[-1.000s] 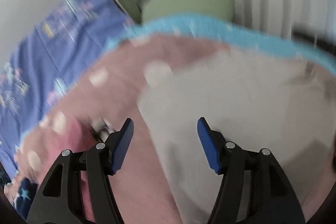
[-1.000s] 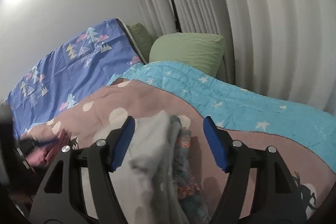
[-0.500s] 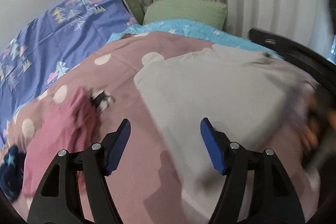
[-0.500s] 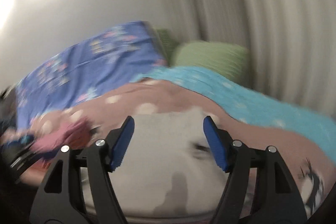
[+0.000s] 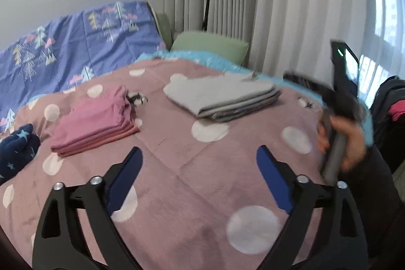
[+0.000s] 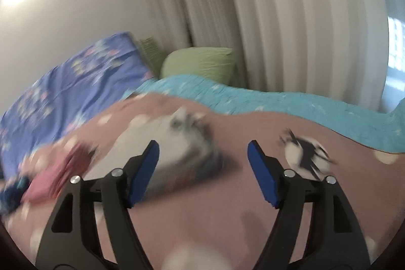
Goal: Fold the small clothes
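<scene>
Nearest you, your left gripper (image 5: pixel 200 175) stands wide apart with only bedding between its blue pads; its jaws have just been opening. Your right gripper (image 6: pixel 203 170) is likewise spread and holds nothing, its jaws also just opened further, and your right hand (image 5: pixel 340 142) shows at the right edge of the left wrist view.

Both tools hang over the dusty-pink quilt with white polka dots (image 5: pixel 177 168), clear of the clothes. Beyond your left pads and a little to the right lies the folded grey garment stack (image 5: pixel 220 96), its long axis running from near left to far right; in the blurred right wrist view it sits just past that gripper's left pad. The folded pink garment stack (image 5: pixel 96 122) lies ahead and to the left, well apart from the grey one.

The likely next piece is the crumpled navy garment with pale stars (image 5: pixel 17 151) at the far left edge of the quilt. It lies off to the left of your left gripper, so that hand is the nearer one, to my eye.

Farther back are a turquoise star-print blanket (image 6: pixel 253 100), a purple sheet printed with trees (image 5: pixel 63 47), a green pillow (image 5: pixel 210 48), and pale pleated curtains (image 5: pixel 278 4) against a plain wall.
</scene>
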Motion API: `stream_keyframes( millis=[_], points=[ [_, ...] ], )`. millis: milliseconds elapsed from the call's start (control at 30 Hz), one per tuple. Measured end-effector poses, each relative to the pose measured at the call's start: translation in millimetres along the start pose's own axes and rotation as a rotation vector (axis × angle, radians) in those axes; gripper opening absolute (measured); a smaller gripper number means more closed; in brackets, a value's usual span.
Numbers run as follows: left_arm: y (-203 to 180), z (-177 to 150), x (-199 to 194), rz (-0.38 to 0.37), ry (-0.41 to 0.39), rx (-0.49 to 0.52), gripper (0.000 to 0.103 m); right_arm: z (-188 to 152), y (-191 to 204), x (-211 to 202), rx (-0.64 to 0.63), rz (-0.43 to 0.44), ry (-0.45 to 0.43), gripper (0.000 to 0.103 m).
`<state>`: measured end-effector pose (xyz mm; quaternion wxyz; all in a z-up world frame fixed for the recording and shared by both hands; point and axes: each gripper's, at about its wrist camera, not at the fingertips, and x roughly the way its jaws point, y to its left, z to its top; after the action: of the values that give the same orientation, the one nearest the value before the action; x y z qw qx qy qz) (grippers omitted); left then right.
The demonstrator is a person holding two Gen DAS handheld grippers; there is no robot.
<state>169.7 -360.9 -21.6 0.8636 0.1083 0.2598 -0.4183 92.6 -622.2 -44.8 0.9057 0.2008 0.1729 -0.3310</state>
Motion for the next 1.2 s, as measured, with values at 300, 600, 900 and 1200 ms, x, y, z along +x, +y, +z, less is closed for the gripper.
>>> stream_keyframes(
  millis=[300,600,900,1200],
  points=[
    [-50,-11,-100,0.018,-0.114,0.038,0.102,-31,34,-213,-0.134,0.111,-0.148,0.101],
    [-63,-37,-181,0.153,-0.2,0.023,0.102,-61,55,-313,-0.204,0.078,-0.201,0.101],
    [-68,-58,-216,0.242,-0.197,0.011,0.102,-78,71,-344,-0.242,0.015,-0.15,0.101],
    [-74,-63,-218,0.227,-0.174,0.021,0.102,-84,70,-348,-0.248,0.004,-0.116,0.101]
  ],
)
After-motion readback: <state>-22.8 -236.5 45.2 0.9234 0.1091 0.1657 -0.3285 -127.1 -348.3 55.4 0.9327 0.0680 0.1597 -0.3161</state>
